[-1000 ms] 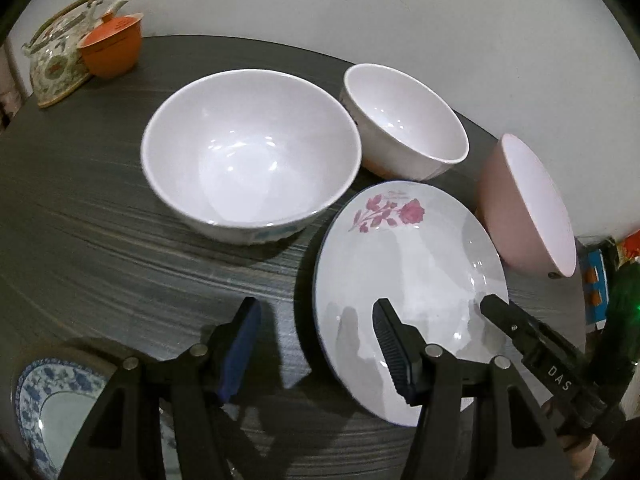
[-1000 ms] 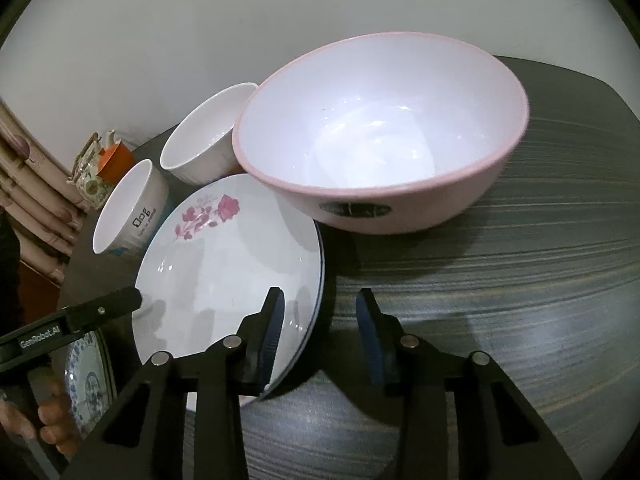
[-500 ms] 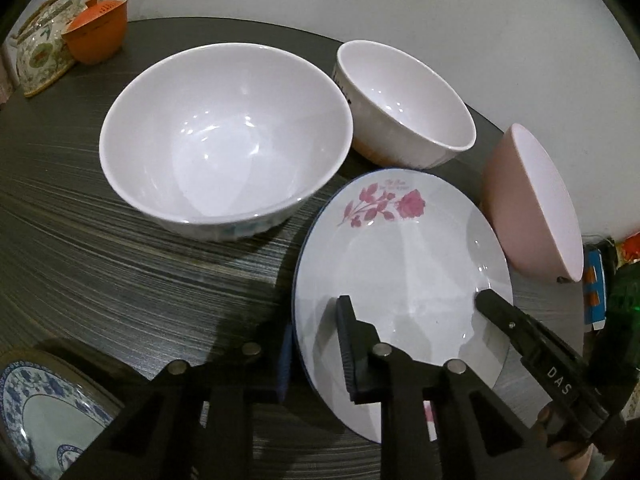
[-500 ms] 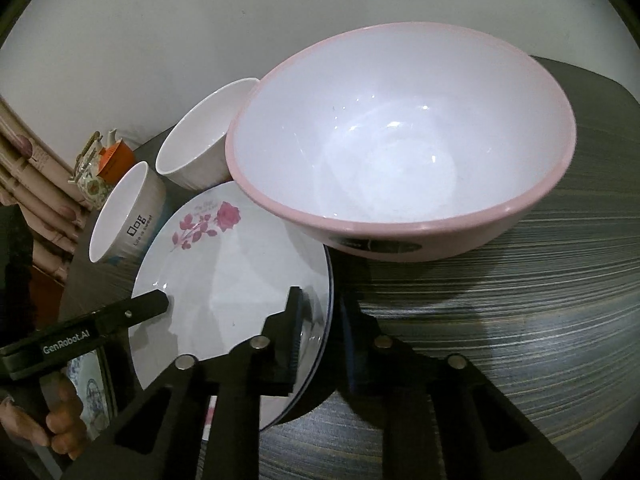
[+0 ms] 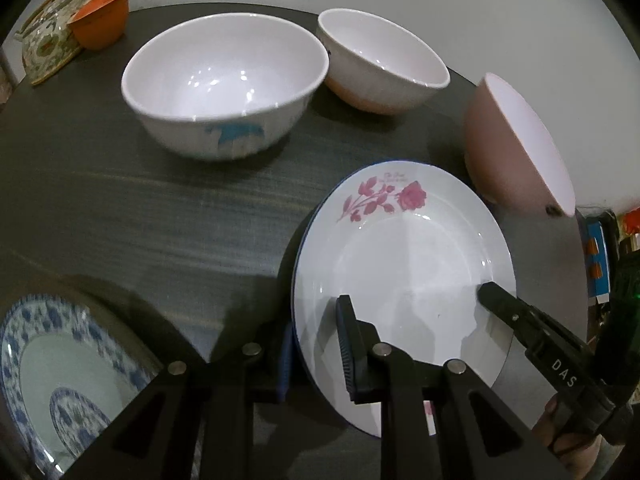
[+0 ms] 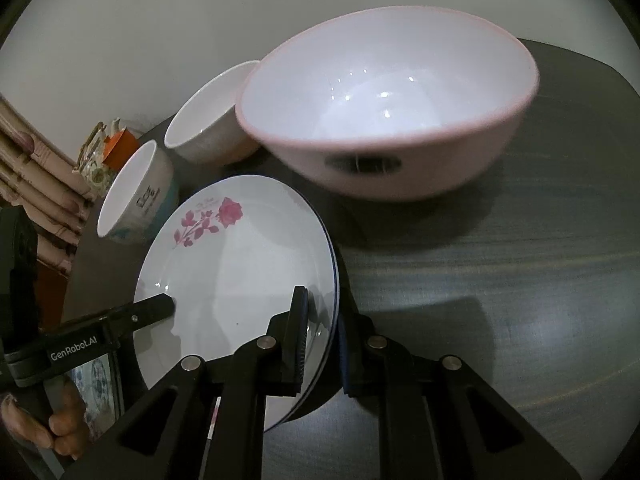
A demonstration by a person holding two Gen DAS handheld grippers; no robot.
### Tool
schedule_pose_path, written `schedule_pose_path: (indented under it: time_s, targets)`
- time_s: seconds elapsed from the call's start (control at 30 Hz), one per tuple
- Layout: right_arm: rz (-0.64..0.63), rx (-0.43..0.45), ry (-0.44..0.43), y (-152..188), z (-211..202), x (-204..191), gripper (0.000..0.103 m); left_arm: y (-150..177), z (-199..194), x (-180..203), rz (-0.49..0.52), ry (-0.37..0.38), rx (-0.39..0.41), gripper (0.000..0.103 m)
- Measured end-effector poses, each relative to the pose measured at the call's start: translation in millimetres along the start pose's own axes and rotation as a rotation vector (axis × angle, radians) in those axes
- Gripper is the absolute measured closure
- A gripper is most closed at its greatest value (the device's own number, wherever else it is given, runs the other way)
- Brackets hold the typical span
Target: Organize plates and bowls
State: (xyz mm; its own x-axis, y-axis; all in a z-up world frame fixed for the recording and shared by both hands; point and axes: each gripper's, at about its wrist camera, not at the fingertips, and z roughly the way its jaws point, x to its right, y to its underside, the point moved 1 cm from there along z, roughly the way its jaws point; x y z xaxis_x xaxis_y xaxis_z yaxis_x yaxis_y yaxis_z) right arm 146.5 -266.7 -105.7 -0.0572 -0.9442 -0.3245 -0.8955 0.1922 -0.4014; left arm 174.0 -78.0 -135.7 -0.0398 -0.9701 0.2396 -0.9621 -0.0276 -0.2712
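**Both tongs clamp the rose plate by opposite rims**

The left tongs (image 5: pixel 316 344) are closed on the plate (image 5: pixel 404 264), one finger over the white face and one under the rim at the lower middle of the left view. The right tongs (image 6: pixel 320 340) are pinched tight on the opposite rim, low in the right view. A grip on each side probably serves to keep the wide, shallow disc level for a lift; it seems tilted off the table (image 5: pixel 160 216) already.

The plate is glossy white, round, with a thin blue edge line and a pink rose print near its far rim. To the upper left of the left view stands a large white bowl (image 5: pixel 224 84) with a blue mark, and beside it a smaller white bowl (image 5: pixel 384 60). A pink bowl (image 6: pixel 384 120) sits near the plate's far rim. A blue-patterned plate (image 5: pixel 52 364) lies at the lower left, likely the stacking spot. The table is dark with fine streaked grain.
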Motion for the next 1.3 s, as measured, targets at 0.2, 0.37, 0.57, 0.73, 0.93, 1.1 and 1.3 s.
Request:
schedule_pose_path:
  time_s: [0.2,0.37,0.57,0.73,0.93,1.1,1.3]
  targets:
    - [0.011,-0.016,0.006,21,-10,-2,0.090,18,-7,-3,-0.003,-0.004,-0.013,0.083]
    - [0.011,-0.039,0.014,38,-16,-9,0.089,22,-8,5,-0.002,-0.004,-0.022,0.083]
    - [0.006,-0.061,0.016,59,-24,-15,0.089,29,0,12,0.000,-0.001,-0.033,0.083]
    - [0.006,-0.082,0.019,80,-35,-14,0.089,25,13,18,0.001,0.001,-0.040,0.083]
    - [0.015,-0.103,0.024,98,-45,-13,0.088,26,25,33,0.002,0.009,-0.053,0.083]
    - [0.021,-0.122,0.018,106,-47,-15,0.088,19,27,27,-0.005,0.020,-0.058,0.083]
    - [0.028,-0.127,0.004,110,-51,-12,0.088,6,29,13,-0.024,0.032,-0.063,0.083]
